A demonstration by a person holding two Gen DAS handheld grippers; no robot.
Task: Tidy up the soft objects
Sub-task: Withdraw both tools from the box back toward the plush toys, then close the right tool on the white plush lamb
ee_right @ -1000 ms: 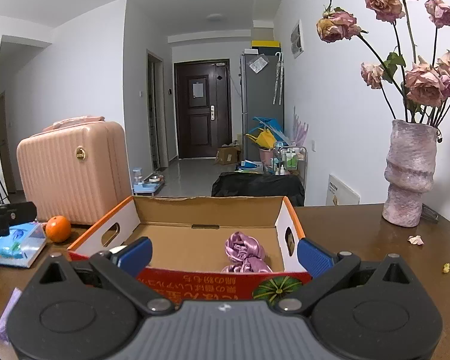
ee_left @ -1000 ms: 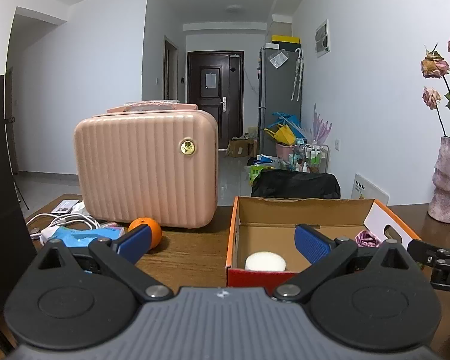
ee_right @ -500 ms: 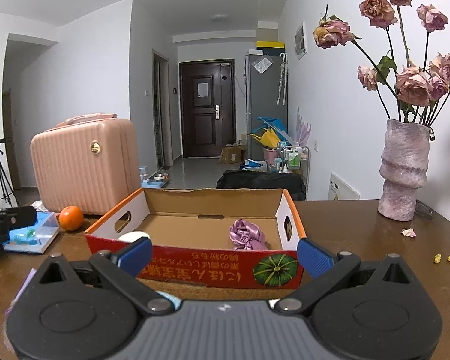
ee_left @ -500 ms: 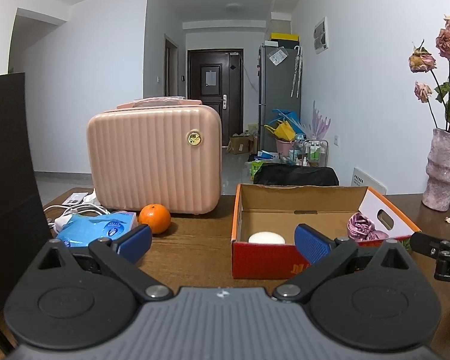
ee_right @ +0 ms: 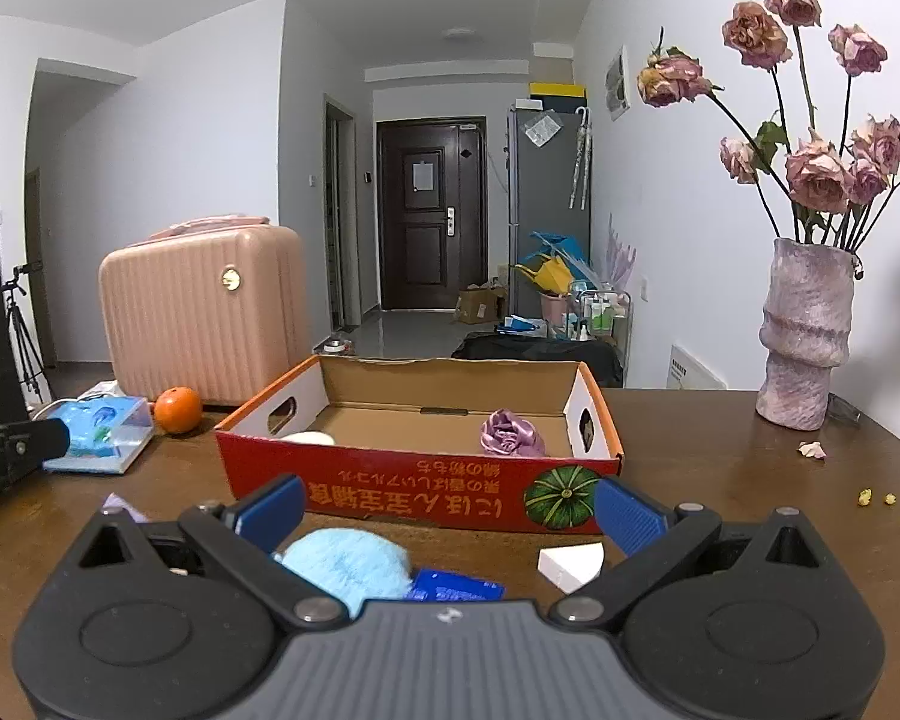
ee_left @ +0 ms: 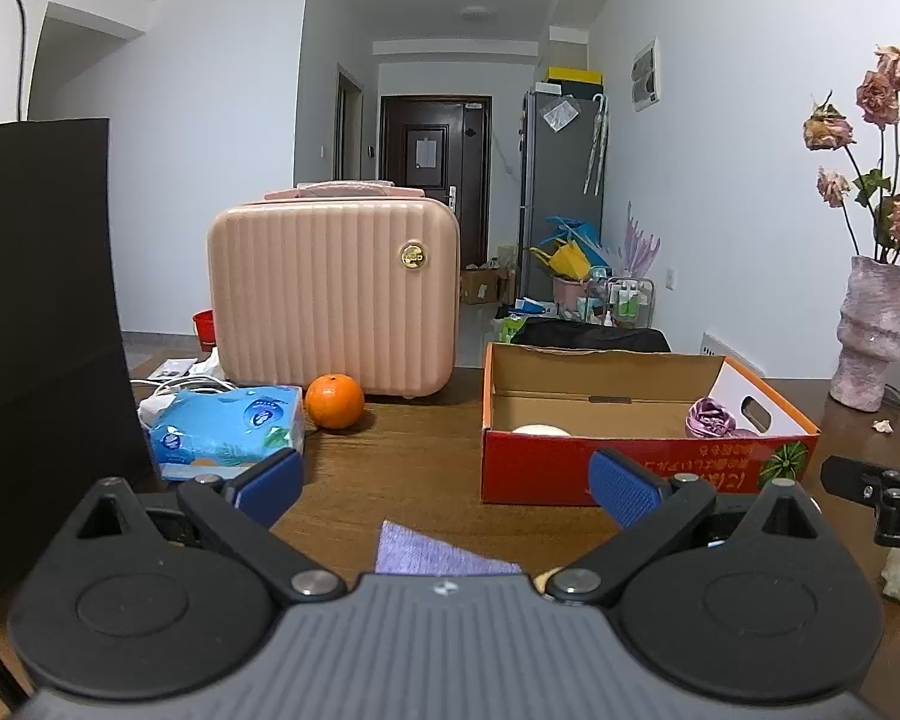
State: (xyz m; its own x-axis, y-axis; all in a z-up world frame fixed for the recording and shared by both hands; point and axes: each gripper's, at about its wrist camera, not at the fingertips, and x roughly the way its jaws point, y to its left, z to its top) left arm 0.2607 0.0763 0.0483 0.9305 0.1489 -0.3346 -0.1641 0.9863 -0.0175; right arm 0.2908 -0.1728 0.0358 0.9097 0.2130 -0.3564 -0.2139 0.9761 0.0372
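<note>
Cardboard box [ee_right: 420, 474] sits on the brown table [ee_right: 720, 468]; both tools [ee_left: 444, 483] [ee_right: 447, 507] gape empty.

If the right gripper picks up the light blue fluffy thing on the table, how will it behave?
The light blue fluffy thing looks soft and furry, so it will probably squash and weigh little. Its rounded shape may slip sideways; it seems unbreakable.

Both views are evenly lit by soft, diffuse indoor light; the white walls read bright, with no harsh glare. The round orange fruit [ee_left: 334, 401] casts a faint, soft shadow on the dark brown wooden table [ee_left: 414, 456], whose surface shows a mild sheen near the textured pink ceramic vase [ee_right: 805, 333]. Fisheye distortion bends the walls; the corners vignette to black. Focus is sharp, without motion blur.
</note>
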